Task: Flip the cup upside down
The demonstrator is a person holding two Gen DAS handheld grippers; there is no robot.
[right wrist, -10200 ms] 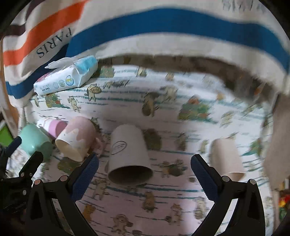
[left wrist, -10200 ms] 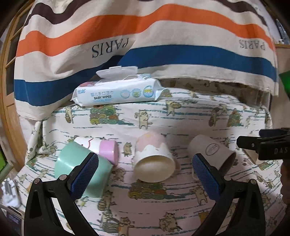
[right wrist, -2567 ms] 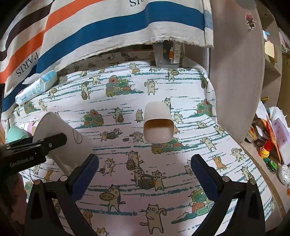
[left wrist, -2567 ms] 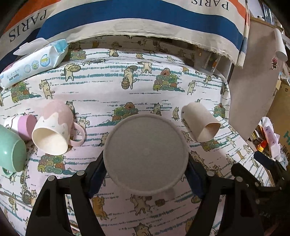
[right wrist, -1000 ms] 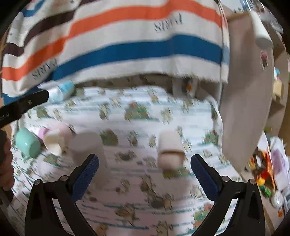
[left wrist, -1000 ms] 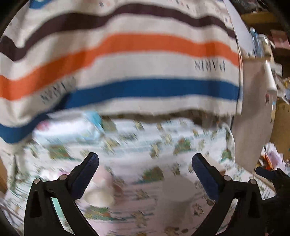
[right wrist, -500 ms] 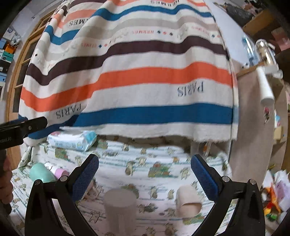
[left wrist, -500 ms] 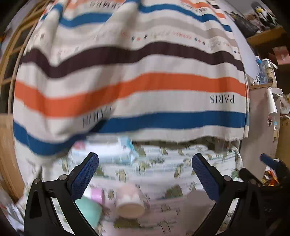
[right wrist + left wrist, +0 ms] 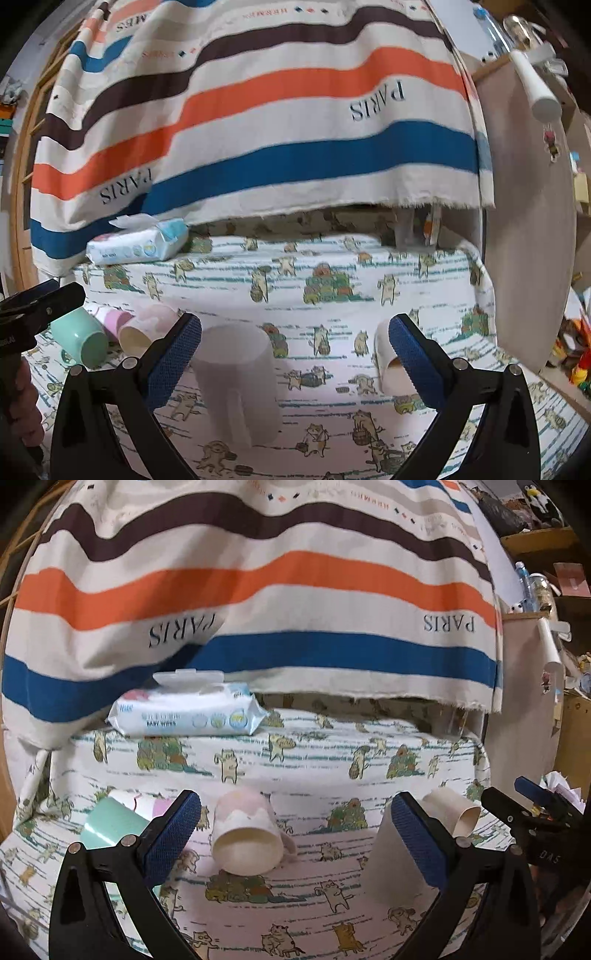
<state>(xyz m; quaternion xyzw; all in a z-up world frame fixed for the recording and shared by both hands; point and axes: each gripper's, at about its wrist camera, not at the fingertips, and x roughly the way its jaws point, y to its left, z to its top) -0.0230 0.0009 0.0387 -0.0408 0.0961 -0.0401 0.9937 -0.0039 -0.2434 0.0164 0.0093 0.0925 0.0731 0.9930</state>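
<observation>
A grey cup (image 9: 236, 380) stands upside down on the cat-print cloth, its flat base up; it also shows in the left wrist view (image 9: 391, 864), partly behind my right finger. My left gripper (image 9: 295, 842) is open and empty, above a pink and cream mug (image 9: 245, 836) lying on its side. My right gripper (image 9: 295, 362) is open and empty, just right of the grey cup. A beige cup (image 9: 388, 365) lies on its side, partly hidden by my right finger; it also shows in the left wrist view (image 9: 452, 810).
A mint green cup (image 9: 110, 825) and a pink cup (image 9: 144, 803) lie on their sides at the left. A pack of baby wipes (image 9: 188, 710) sits at the back under a striped hanging cloth (image 9: 258, 590). A cabinet side (image 9: 528, 221) stands at the right.
The left gripper had held the grey cup base-up; it has let go, and the cup now stands upside down on the cloth. Both grippers have pulled back and tilted down toward the table.
</observation>
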